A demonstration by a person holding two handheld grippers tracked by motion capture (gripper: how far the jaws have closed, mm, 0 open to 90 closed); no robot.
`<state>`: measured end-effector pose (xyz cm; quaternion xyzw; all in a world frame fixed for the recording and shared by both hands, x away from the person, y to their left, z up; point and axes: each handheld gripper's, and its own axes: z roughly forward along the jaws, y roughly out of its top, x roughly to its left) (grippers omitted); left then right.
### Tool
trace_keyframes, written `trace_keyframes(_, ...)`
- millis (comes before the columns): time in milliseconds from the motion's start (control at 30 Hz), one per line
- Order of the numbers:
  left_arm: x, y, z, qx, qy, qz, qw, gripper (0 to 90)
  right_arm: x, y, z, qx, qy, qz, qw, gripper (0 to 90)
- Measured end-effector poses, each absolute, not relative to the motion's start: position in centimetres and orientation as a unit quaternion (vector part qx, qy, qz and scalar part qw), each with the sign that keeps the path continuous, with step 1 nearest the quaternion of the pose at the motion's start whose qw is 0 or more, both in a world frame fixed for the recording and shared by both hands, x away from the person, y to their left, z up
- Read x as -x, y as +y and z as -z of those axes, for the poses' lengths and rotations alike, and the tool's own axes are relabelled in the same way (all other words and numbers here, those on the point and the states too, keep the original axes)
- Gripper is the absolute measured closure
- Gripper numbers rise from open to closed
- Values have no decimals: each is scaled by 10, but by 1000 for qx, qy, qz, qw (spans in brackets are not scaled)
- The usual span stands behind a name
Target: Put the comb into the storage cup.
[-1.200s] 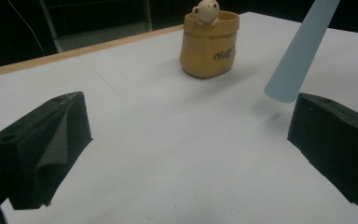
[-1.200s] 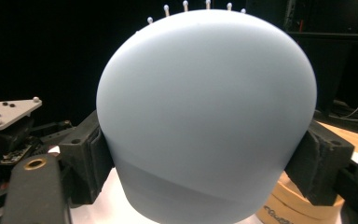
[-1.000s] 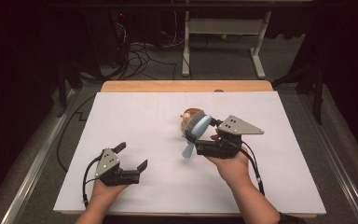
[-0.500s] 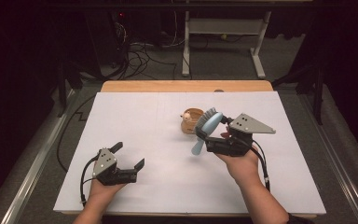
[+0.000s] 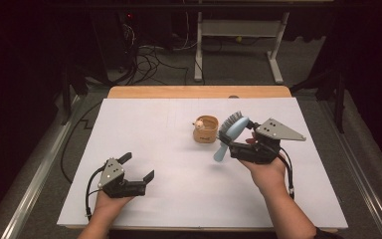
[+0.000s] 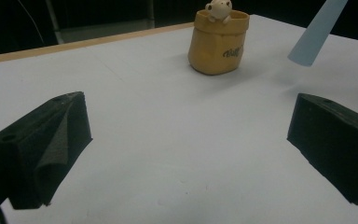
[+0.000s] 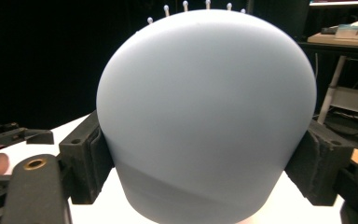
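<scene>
A: Where is the hairbrush (image 5: 232, 130)?

B: Clamped in the right gripper (image 5: 238, 144), held above the table (image 5: 144, 124) toward its right edge. In the right gripper view the pale blue back of the brush (image 7: 205, 116) sits squeezed between both jaws, with a few bristle tips peeking over the top.

A: How is it tilted?

B: In the high view the bristled head points up and away, while the handle slants down toward the table's middle.

A: And the yellow pot (image 5: 206, 129)?

B: It stands upright just left of the brush, nearer the far edge, with a small cream figure (image 5: 199, 124) at its rim.

A: The left gripper (image 5: 138, 169)?

B: Near the front left corner, jaws spread wide, holding nothing, well apart from the pot (image 6: 219, 42).
</scene>
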<state>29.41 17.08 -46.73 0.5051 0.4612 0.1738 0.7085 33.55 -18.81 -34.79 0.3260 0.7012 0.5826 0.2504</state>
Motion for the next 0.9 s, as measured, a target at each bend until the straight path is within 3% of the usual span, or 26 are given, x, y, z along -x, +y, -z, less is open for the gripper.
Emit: trace_keyframes(900, -292, 168, 468, -512, 446, -183, 711, 5, -343, -205, 335, -342, 676, -589, 282, 204)
